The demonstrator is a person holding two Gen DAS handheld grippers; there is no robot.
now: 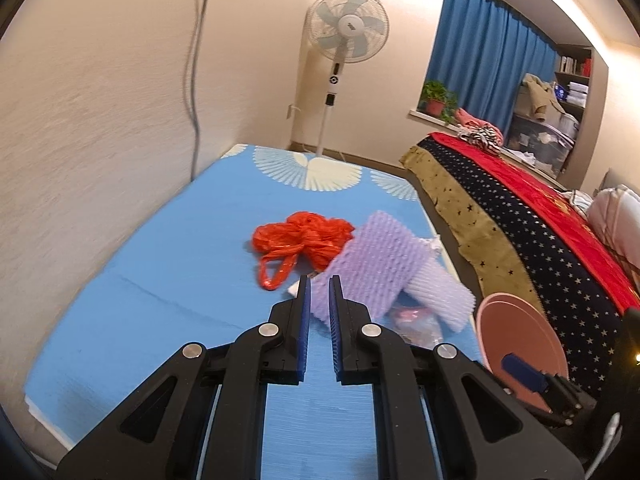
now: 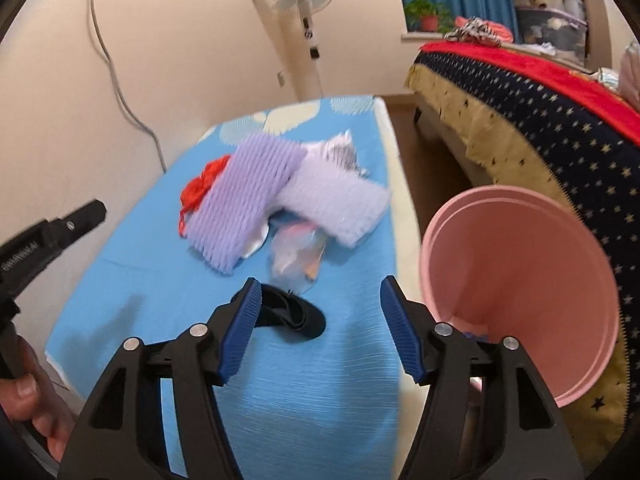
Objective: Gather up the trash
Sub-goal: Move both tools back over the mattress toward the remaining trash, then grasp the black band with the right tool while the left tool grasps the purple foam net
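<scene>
Your right gripper (image 2: 318,322) stands open with nothing between its blue pads, hanging over the near part of the blue table cover (image 2: 140,280). Just ahead of its left finger lies a small black item (image 2: 296,314), too blurred to name. Your left gripper (image 1: 319,294) is nearly shut, only a narrow gap showing between its pads, and it holds nothing; it points toward the near edge of the purple foam netting (image 1: 368,264).

The trash sits in one loose heap mid-table: two pieces of that purple foam mesh overlapping, a crumpled red plastic bag (image 1: 302,240) touching them on the wall side, a clear plastic wrapper (image 2: 296,258) partly under them on the near side, and a striped scrap (image 2: 340,152) behind. The pink bin (image 2: 520,280) stands beside the table on your right, mouth tipped toward you, with what looks like something already at its bottom.

I judge you are between picks, reaching for the next piece. The black item or the clear wrapper is nearest your open right jaws: bring them down astride it, close, then carry it across to the bin. The wrapper is thin and slippery, so pinch a fold. Your left gripper must open before it can take the foam.
</scene>
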